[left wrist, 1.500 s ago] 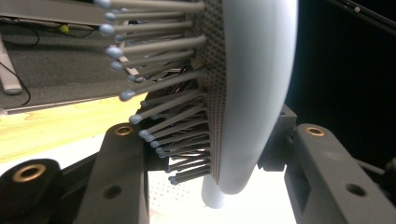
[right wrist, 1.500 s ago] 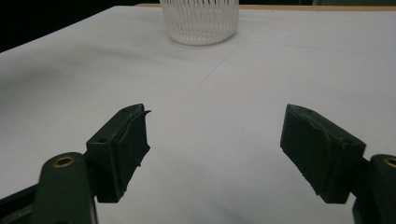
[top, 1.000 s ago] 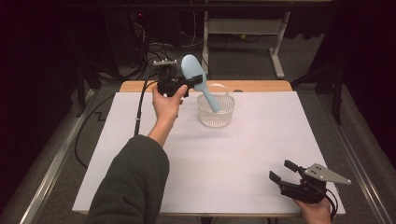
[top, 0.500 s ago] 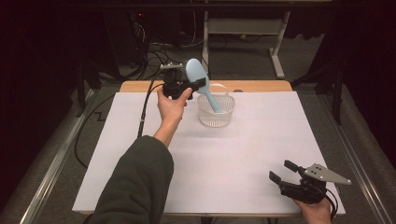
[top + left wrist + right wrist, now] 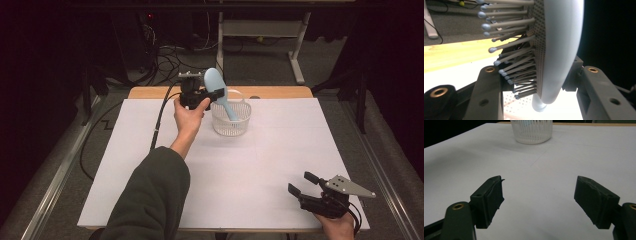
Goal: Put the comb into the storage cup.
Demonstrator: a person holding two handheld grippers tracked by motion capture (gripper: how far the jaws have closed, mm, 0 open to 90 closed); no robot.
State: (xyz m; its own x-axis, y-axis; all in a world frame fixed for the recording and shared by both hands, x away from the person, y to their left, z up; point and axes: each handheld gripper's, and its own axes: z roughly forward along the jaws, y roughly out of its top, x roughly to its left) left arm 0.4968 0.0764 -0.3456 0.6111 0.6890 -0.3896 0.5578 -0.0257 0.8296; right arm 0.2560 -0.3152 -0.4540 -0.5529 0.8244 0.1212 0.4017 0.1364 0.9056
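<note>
A light blue hairbrush [image 5: 216, 85] is tilted over a white slatted basket [image 5: 231, 120] at the table's far middle, with its handle end down inside the basket. My left gripper [image 5: 212, 95] is shut on the brush's head. In the left gripper view the brush head [image 5: 561, 50] sits between the jaws, bristles toward the left jaw. My right gripper [image 5: 300, 182] rests open near the table's front right corner with nothing in it. In the right gripper view my right gripper [image 5: 539, 195] stands wide apart, and the basket [image 5: 531, 132] is far ahead.
A white sheet [image 5: 250, 170] covers the table; a strip of wood [image 5: 280, 92] shows along the far edge. Cables [image 5: 160, 65] and a metal frame [image 5: 295, 55] lie on the floor behind. My left forearm [image 5: 155, 195] crosses the table's left half.
My left gripper has carried the hairbrush slightly right and down, toward the basket. The right gripper has not moved.
</note>
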